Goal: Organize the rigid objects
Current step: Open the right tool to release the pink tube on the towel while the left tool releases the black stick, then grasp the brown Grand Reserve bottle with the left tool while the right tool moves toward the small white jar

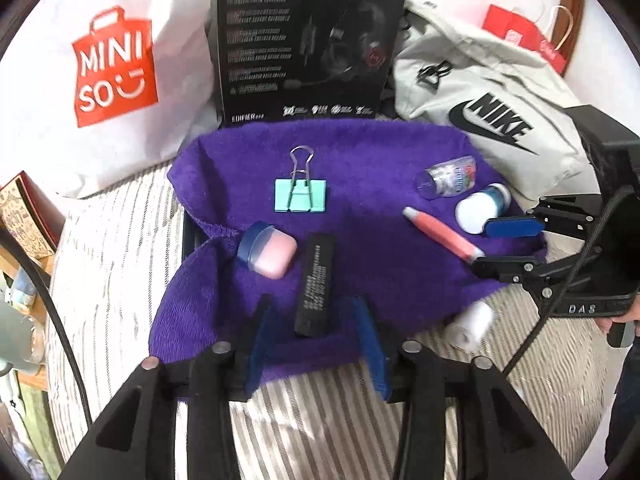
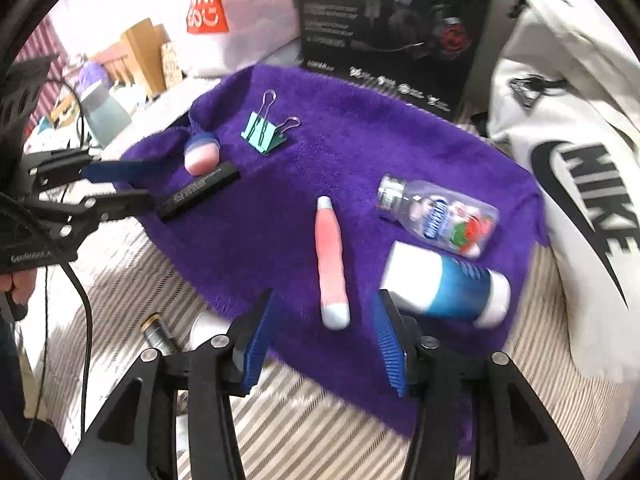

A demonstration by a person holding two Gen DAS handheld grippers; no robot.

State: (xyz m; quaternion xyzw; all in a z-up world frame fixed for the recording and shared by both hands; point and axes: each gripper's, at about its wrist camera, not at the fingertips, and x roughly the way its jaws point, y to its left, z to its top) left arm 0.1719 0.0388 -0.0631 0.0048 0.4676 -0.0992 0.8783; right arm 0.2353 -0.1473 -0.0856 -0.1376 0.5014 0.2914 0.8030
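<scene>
The left gripper (image 1: 314, 344) hangs low over the near edge of a purple towel (image 1: 360, 152), jaws wide, the near end of a black stick (image 1: 315, 285) lying between its blue pads untouched; the stick's white print is too small to read. The right gripper (image 2: 326, 336) also has its jaws wide, the near end of a pink tube (image 2: 331, 258) between them, not gripped. Just right of the tube lies a blue and white bottle (image 2: 448, 282), and beyond it a clear bottle (image 2: 438, 216) with a colourful label, blurred. On the towel's left sit a pink jar with a blue lid (image 1: 266, 252) and, farther back, a mint binder clip (image 1: 301, 196). The towel lies on a striped bed cover (image 1: 320, 412); a white roll (image 1: 470, 325) rests just off the towel. Behind stand a white bag (image 1: 114, 66) marked "MINISO", a black box (image 1: 308, 40) marked "EDIFIER" with a headset picture, and a grey bag (image 1: 496, 120) marked "NIKE".
</scene>
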